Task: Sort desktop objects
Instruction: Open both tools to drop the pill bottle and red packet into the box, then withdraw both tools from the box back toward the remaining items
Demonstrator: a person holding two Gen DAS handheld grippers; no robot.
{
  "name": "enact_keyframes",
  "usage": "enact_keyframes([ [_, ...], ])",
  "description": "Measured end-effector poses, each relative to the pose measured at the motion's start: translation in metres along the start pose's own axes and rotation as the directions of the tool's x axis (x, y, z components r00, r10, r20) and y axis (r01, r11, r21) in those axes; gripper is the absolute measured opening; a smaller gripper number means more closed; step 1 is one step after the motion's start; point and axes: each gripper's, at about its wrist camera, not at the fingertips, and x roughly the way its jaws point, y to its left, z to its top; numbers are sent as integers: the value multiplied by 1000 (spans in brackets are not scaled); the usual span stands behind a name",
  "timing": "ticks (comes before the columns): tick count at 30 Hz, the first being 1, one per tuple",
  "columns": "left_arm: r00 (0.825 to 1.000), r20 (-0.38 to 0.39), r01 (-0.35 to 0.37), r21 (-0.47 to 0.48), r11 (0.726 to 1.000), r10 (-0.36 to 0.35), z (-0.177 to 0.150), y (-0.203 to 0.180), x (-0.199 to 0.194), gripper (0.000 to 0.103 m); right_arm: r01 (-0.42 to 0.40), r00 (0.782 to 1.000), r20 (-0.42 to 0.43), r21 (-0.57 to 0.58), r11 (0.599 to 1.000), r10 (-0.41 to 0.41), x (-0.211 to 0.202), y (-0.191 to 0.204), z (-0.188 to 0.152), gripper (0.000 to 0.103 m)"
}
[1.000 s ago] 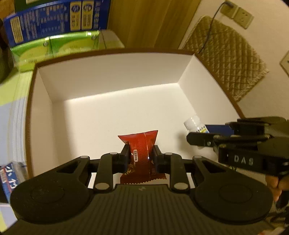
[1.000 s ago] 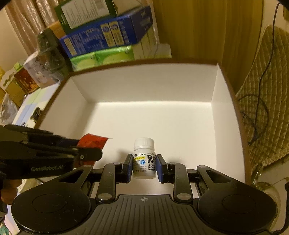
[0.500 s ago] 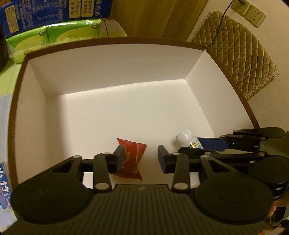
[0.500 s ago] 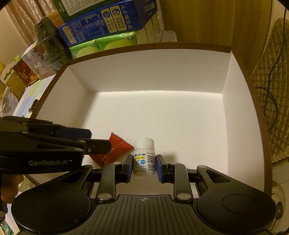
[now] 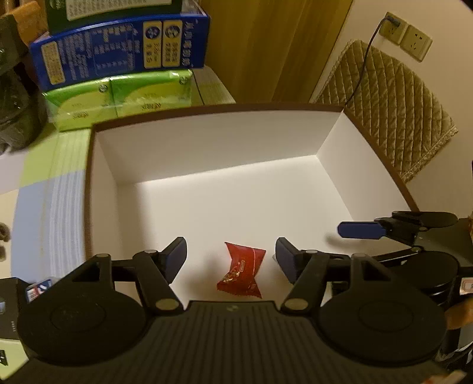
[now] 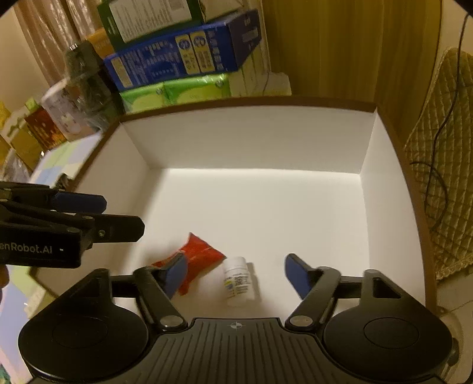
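A red snack packet (image 5: pixel 242 271) lies on the floor of the white box (image 5: pixel 212 141) near its front edge. My left gripper (image 5: pixel 231 256) is open above it, holding nothing. In the right wrist view the packet (image 6: pixel 196 261) lies left of a small white pill bottle (image 6: pixel 239 280), which lies on its side on the box floor (image 6: pixel 266 206). My right gripper (image 6: pixel 236 273) is open over the bottle and not touching it. Each gripper shows from the side in the other's view: the right one (image 5: pixel 366 232), the left one (image 6: pixel 88 212).
Blue and green cartons (image 5: pixel 118 56) and green tissue packs (image 5: pixel 124 97) are stacked behind the box. A quilted tan cover (image 5: pixel 393 109) and a wall socket with a cable (image 5: pixel 393 25) are at the right. Boxes and a dark jar (image 6: pixel 85 79) stand at the left.
Both grippers have opened. The left let go of the red packet and the right let go of the pill bottle, which has tipped onto its side. Both grippers have risen.
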Motion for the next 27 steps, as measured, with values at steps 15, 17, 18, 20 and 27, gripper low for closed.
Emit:
enact_keyframes([
  [15, 996, 67, -65, 64, 996, 61, -25, 0, -63, 81, 24, 996, 85, -17, 1000, -23, -46, 29, -19, 98],
  [17, 995, 74, -69, 67, 995, 64, -29, 1, -70, 83, 32, 995, 95, -10, 999, -31, -51, 33, -21, 99],
  [18, 995, 77, -68, 67, 995, 63, -32, 2, -74, 84, 37, 995, 98, -6, 999, -36, -53, 34, -23, 99],
  [20, 995, 78, -67, 65, 996, 62, -37, 5, -80, 85, 43, 994, 104, -1, 999, -43, -57, 39, -27, 100],
  [27, 995, 78, -69, 64, 996, 64, -55, 15, -101, 86, 54, 991, 125, 15, 998, -55, -74, 61, -41, 101],
])
